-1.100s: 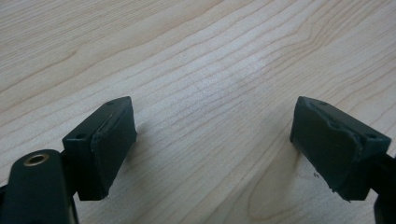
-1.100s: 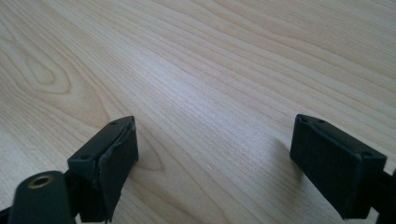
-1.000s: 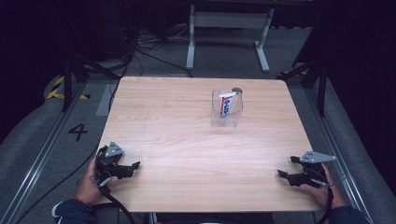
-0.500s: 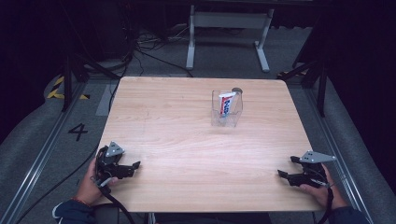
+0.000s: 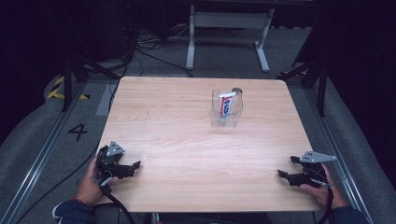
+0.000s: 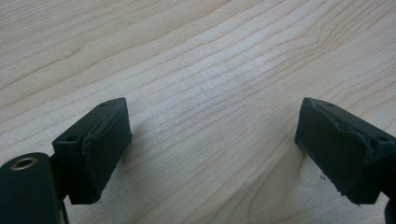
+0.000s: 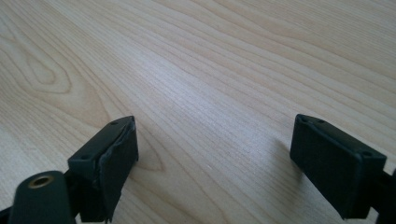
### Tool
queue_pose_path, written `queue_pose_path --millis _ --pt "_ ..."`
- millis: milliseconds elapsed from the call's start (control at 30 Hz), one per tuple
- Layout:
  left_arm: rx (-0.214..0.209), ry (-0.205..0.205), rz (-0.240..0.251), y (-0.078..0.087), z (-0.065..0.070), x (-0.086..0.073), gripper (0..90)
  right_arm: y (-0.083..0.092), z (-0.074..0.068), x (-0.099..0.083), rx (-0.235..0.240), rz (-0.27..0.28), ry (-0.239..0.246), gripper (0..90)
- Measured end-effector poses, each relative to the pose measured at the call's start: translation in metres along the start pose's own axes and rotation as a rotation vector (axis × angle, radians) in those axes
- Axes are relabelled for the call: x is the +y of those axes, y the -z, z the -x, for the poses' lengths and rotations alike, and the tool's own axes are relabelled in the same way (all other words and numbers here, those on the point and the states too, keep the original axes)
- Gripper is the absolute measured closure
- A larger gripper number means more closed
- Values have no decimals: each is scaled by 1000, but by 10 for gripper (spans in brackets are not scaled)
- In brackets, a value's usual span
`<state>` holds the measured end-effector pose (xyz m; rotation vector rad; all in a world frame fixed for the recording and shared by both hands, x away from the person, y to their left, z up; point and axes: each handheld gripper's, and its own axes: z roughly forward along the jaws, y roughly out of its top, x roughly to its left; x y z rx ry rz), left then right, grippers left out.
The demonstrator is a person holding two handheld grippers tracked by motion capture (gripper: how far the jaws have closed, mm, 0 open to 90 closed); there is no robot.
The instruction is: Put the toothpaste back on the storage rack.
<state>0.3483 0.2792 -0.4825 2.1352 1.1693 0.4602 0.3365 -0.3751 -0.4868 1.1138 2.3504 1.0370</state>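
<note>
A clear plastic cup (image 5: 226,114) stands on the far middle of the wooden table (image 5: 187,140), with a red, white and blue toothpaste tube (image 5: 226,103) upright inside it. My left gripper (image 5: 134,168) rests at the near left corner, held in a hand. Its jaws have just been opening, and in the left gripper view the left gripper (image 6: 212,126) has bare wood between its pads. My right gripper (image 5: 286,166) sits at the near right corner, also in a hand. In the right gripper view the right gripper (image 7: 215,135) is open over bare wood. Both are far from the cup.
Beyond the table's far edge stands a grey metal frame (image 5: 226,28) with cables on the floor around it. A floor marking "4" (image 5: 77,131) and yellow-black tape (image 5: 58,86) lie to the left. Dark stands flank the table.
</note>
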Motion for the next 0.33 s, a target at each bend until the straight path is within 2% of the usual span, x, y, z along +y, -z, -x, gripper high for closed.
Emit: queue_pose_path --millis 333 --pt "2 -2 1 0 0 0 105 0 0 0 0 0 0 154"
